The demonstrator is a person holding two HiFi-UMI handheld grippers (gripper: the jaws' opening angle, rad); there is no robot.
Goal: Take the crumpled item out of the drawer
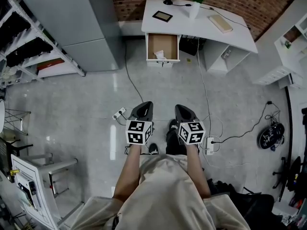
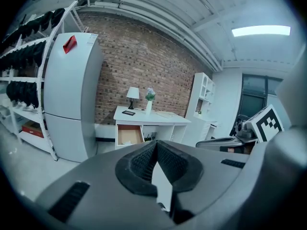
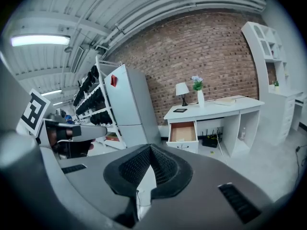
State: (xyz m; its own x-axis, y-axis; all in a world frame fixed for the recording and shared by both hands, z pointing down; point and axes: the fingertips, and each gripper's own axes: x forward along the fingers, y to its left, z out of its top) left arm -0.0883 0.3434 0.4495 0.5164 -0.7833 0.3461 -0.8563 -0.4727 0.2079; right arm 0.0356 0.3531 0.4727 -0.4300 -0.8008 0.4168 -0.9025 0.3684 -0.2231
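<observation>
Far ahead, a white desk stands against the brick wall, its wooden drawer pulled open. A crumpled white item lies at the drawer's front edge. The same drawer shows small in the left gripper view, and the drawer also shows in the right gripper view. I stand well back from the desk on the grey floor. My left gripper and right gripper are side by side at waist height, pointing at the desk. Both are shut with nothing between their pads.
A grey refrigerator and a shelving rack stand at the left. Cables and a power strip lie on the floor between me and the desk. A tablet, a book, a lamp and a plant sit on the desktop.
</observation>
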